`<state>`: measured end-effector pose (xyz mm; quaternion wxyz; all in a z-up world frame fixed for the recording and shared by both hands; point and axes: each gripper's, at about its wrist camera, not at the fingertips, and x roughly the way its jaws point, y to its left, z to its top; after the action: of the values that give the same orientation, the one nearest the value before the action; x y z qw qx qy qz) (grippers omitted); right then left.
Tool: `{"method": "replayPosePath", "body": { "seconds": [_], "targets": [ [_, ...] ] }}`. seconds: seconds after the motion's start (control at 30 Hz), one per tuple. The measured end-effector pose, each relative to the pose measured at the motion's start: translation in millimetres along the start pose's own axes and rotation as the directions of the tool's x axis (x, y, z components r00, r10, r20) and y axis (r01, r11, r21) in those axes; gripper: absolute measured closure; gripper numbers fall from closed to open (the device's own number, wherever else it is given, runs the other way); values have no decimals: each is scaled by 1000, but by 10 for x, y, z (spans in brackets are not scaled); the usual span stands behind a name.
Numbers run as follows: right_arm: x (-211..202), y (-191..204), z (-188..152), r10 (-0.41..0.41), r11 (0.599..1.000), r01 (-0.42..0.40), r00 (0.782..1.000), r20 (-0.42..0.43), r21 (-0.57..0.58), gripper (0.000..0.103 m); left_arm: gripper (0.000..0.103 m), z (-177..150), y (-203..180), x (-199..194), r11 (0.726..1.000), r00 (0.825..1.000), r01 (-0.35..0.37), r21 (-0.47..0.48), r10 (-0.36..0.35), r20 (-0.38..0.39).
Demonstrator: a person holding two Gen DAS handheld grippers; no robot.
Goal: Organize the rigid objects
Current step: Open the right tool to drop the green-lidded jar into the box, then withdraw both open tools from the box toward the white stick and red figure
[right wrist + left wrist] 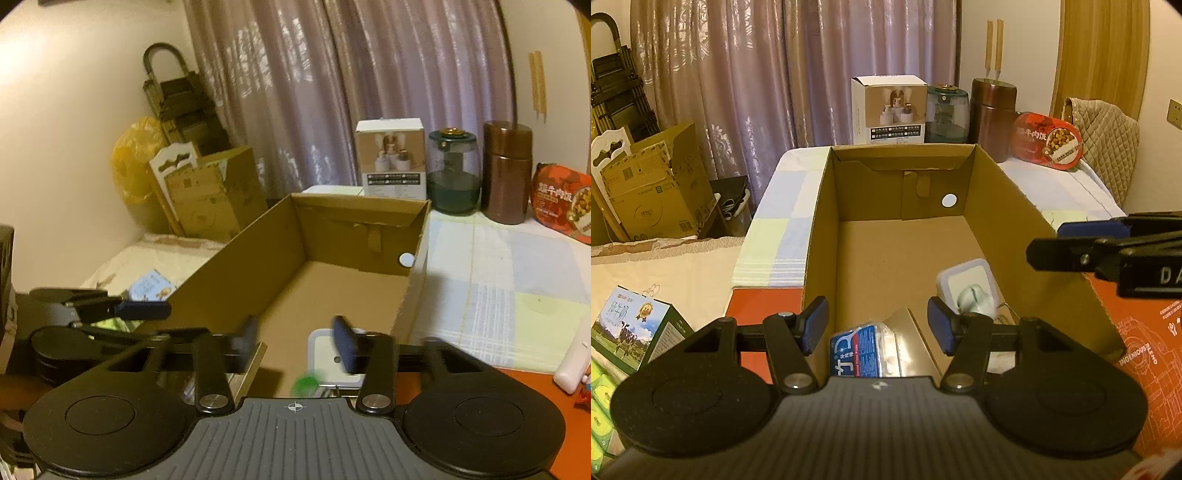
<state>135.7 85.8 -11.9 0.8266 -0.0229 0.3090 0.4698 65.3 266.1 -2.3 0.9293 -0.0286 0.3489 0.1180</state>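
Right, my left gripper [879, 326] hangs parted and empty over the corrugated cardboard box [1001, 206]. My right gripper [295, 339] is parted too, nothing pinched. Inside the box: a white rounded-square case [967, 284] beside a glossy blue floss packet [855, 349].

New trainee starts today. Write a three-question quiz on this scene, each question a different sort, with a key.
1. True or false: the cardboard box is closed with its flaps taped shut.
2. What lies nearest the box's front wall? A) blue dental floss pack B) brown canister C) red food tin
3. Fill in: the white square item lies ___ the box.

Key
1. False: it is open at the top.
2. A; the canister and tin stand behind the box on the cloth.
3. Inside, on its floor near the right wall.
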Motion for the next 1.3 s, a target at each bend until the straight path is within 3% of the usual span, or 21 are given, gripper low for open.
{"method": "replayPosePath", "body": {
  "seconds": [0.5,1.0,1.3],
  "targets": [
    [-246,-197,47,-57,996,52,996,64,79,50,49,22,-109,-109,1000,1000,24,-13,-24,17],
    [-650,-400,-11,-98,992,86,987,130,92,50,49,73,-450,-271,998,997,67,-12,-67,35],
    [-1025,-676,-103,-205,978,194,965,160,81,50,42,121,-741,-350,994,993,108,7,-108,53]
  ]
}}
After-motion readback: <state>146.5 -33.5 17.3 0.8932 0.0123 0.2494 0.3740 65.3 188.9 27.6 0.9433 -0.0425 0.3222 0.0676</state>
